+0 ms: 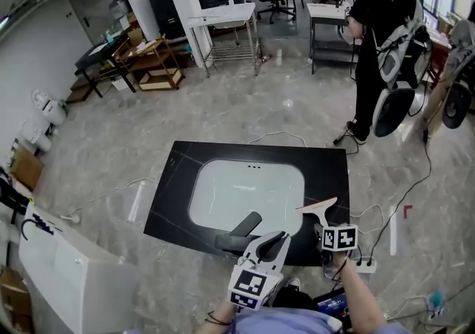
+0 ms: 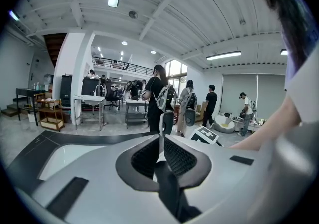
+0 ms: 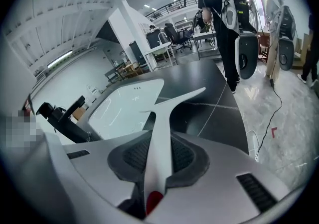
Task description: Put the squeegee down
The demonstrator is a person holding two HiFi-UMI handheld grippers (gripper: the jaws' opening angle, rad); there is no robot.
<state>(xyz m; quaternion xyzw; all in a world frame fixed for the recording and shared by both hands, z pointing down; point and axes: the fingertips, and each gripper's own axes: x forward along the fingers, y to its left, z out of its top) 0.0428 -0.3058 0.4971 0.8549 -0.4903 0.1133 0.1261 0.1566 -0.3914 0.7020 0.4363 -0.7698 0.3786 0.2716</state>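
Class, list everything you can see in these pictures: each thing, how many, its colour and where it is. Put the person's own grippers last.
countertop: one, black, lying flat on the grey floor
sink basin: one, white, set into the countertop
faucet: one, black, at the countertop's near edge
squeegee: one, white, above the countertop's near right corner
standing person: one, dressed in black, beyond the countertop at the upper right
wooden shelf: one, brown, at the far left by the wall
left gripper: one, grey, jaws together with nothing between them, near the faucet
right gripper: one, grey, jaws closed on the squeegee's handle
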